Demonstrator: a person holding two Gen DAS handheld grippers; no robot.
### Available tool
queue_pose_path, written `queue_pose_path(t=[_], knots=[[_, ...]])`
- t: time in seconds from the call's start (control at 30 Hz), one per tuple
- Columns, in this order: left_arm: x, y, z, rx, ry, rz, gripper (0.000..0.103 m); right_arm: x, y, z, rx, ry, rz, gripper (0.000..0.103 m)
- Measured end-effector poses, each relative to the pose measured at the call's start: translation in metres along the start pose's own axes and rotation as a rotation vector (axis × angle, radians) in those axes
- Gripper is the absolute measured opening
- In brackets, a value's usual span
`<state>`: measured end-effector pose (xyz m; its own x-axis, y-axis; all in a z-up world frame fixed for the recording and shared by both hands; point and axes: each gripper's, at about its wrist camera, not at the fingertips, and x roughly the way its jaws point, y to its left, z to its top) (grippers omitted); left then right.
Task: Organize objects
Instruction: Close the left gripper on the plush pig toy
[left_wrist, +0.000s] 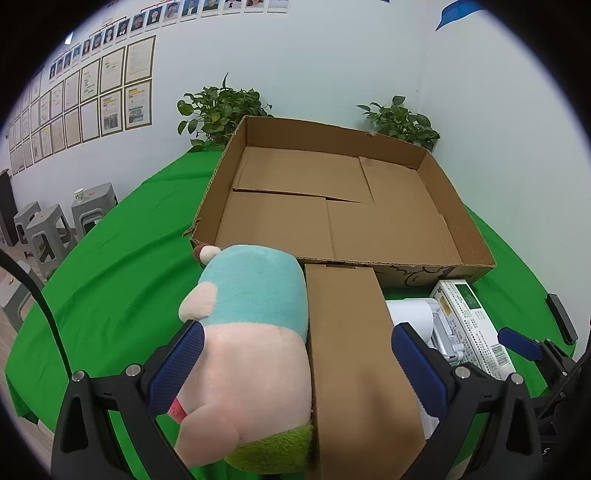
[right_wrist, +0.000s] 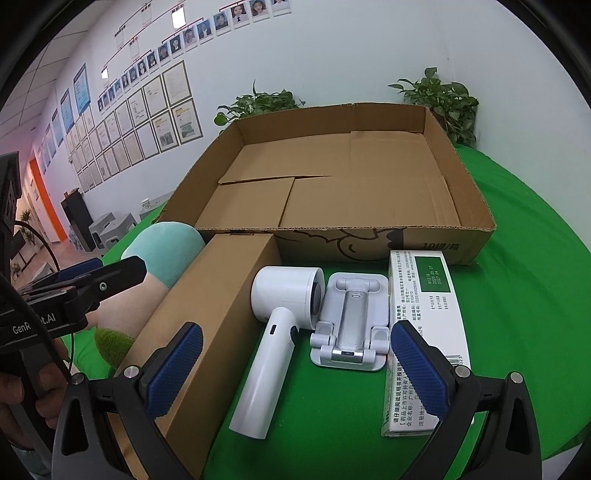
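Observation:
A large open cardboard tray (left_wrist: 476, 236) (right_wrist: 476, 206) stands empty on the green table. In front of it lie a plush toy (left_wrist: 251, 332) (right_wrist: 162, 258), a long brown box (left_wrist: 354, 362) (right_wrist: 207, 321), a white handheld device (right_wrist: 273, 332) (left_wrist: 413, 314), a white folding stand (right_wrist: 354, 325) and a white-and-green medicine box (right_wrist: 424, 325) (left_wrist: 469, 317). My left gripper (left_wrist: 295, 365) is open, its fingers spanning the plush toy and the brown box. My right gripper (right_wrist: 295, 369) is open above the white device and the stand, holding nothing.
Green cloth (left_wrist: 110, 280) covers the table. Two potted plants (left_wrist: 218, 110) (left_wrist: 399, 122) stand behind the tray against the wall. Grey stools (left_wrist: 55, 229) stand on the floor at left. The left gripper's body shows in the right wrist view (right_wrist: 85, 284).

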<state>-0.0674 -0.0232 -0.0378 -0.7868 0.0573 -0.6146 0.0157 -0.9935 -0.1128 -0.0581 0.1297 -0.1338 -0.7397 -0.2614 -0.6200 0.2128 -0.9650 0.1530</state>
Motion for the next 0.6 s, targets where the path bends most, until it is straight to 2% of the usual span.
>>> queue_pose_path(t=[0.6], knots=[[0.000, 0.010, -0.005, -0.018, 0.024, -0.023, 0.101, 0.007, 0.006, -0.002, -0.020, 0.017, -0.007, 0.103]])
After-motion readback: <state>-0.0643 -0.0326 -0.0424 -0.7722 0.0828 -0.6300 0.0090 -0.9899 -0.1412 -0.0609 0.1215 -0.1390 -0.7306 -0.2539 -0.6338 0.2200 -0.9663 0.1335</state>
